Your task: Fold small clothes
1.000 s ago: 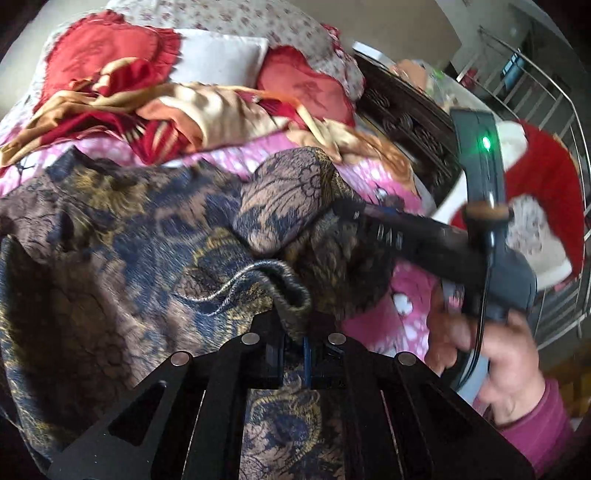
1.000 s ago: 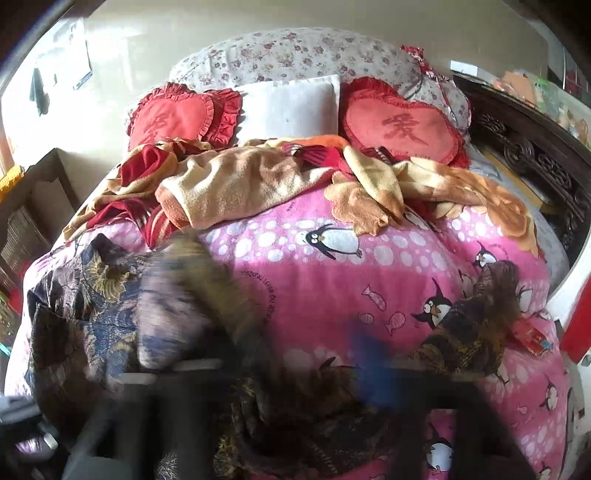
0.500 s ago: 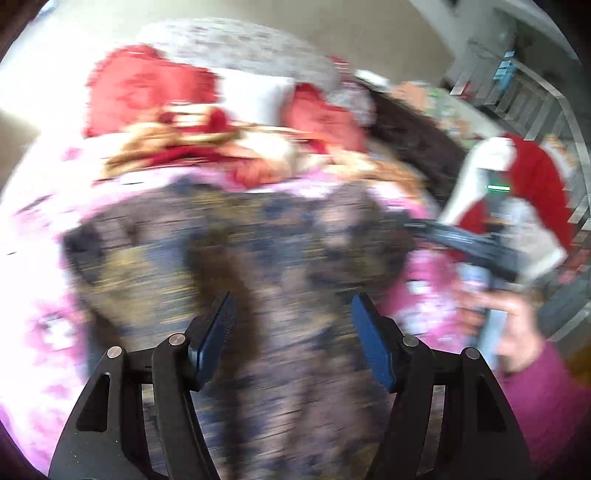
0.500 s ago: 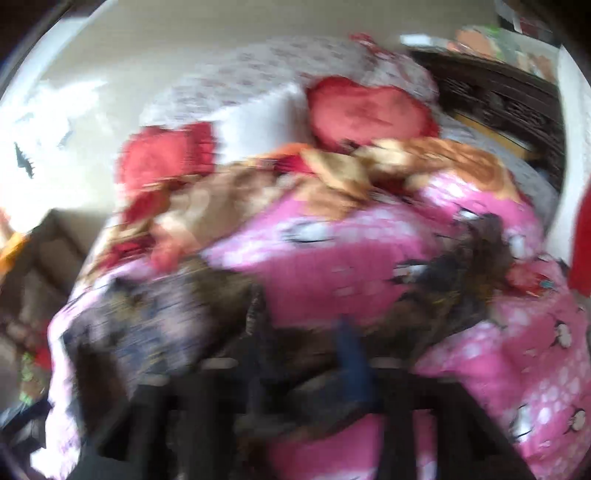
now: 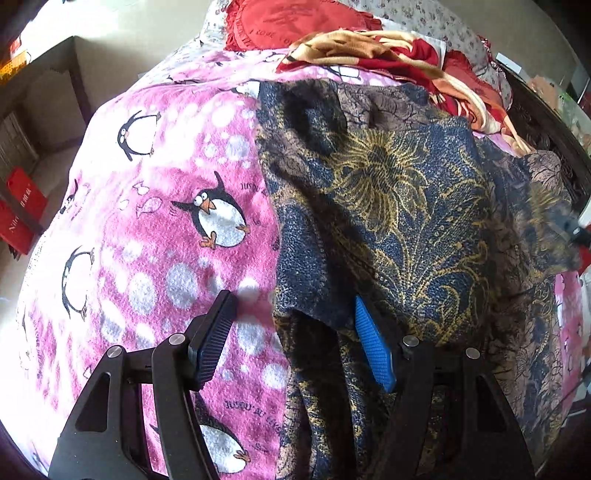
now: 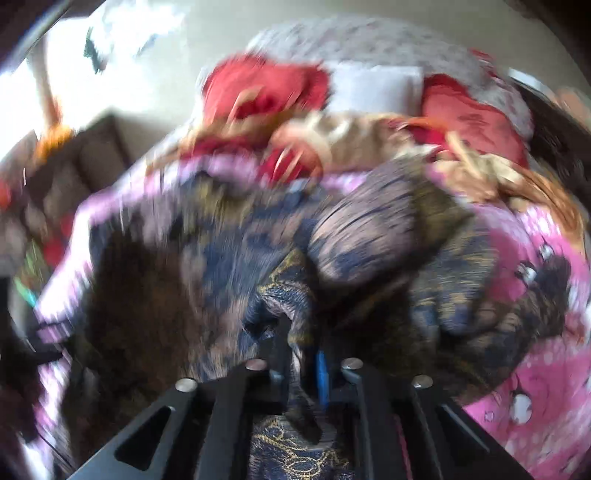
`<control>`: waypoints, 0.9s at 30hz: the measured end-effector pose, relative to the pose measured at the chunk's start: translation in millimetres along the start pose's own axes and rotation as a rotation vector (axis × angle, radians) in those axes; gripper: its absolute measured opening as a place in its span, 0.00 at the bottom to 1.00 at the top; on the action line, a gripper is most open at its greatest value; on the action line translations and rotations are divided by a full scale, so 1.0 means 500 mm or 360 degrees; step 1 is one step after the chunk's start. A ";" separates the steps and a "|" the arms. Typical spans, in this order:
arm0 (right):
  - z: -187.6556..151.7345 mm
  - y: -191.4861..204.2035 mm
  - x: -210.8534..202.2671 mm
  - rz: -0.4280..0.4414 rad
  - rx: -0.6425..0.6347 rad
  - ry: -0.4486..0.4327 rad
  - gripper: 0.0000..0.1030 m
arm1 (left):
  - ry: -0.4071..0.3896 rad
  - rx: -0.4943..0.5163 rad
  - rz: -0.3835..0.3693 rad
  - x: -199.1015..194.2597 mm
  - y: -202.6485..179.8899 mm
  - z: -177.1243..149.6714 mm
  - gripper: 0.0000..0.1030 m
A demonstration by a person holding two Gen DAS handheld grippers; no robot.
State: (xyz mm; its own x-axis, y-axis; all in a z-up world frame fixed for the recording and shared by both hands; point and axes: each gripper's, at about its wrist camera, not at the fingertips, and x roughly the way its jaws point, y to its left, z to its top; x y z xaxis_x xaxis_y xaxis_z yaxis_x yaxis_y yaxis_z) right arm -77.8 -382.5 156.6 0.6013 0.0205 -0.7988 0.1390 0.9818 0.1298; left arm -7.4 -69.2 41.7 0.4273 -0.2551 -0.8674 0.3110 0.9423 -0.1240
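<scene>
Two grippers over one dark garment [image 5: 399, 206] — navy cloth patterned with gold flowers, spread across the pink penguin blanket [image 5: 166, 229] on the bed. Left gripper [image 5: 295, 343] spread wide, pads clear of any cloth: the dark ribbed one [image 5: 212, 341] above bare blanket, the blue one [image 5: 371, 347] over the garment, its left edge lying between them. Right gripper [image 6: 301, 363] clamped tight on a bunched fold of the same garment [image 6: 288, 295], cloth pinched between the pads and rising in a ridge just ahead — much blurred in that view. Red and tan bedding [image 5: 388, 51] heaped beyond, near red cushions [image 5: 291, 22].
</scene>
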 end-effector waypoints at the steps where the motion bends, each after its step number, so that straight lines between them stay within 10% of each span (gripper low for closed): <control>1: 0.004 -0.022 -0.020 -0.0010 0.0056 -0.0057 0.04 | -0.0005 -0.0004 0.0001 -0.002 0.002 -0.001 0.64; 9: -0.008 -0.117 0.013 -0.0181 0.0249 0.0153 0.07 | -0.0047 -0.0089 0.0006 -0.037 0.047 -0.026 0.64; 12: -0.003 -0.086 -0.043 -0.0233 0.0219 0.0006 0.33 | -0.0069 -0.0139 0.0010 -0.052 0.069 -0.036 0.64; 15: 0.021 -0.001 -0.077 0.0073 0.0105 -0.0108 0.56 | -0.0042 -0.0187 -0.0010 -0.051 0.085 -0.046 0.64; 21: 0.095 0.262 -0.001 0.0629 -0.0306 0.0002 0.56 | -0.0070 -0.0249 -0.0148 -0.069 0.089 -0.057 0.64; 27: 0.128 0.467 0.149 0.0695 -0.0722 0.0168 0.56 | -0.0047 -0.0244 -0.0180 -0.038 0.081 -0.039 0.64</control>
State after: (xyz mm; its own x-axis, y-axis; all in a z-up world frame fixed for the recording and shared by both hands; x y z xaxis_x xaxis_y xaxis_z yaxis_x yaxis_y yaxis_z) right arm 49.7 -163.7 165.2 0.4434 0.4328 -0.7849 -0.4622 0.8607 0.2135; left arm -19.5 -21.8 43.5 0.4221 -0.3655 -0.8296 0.2262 0.9286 -0.2940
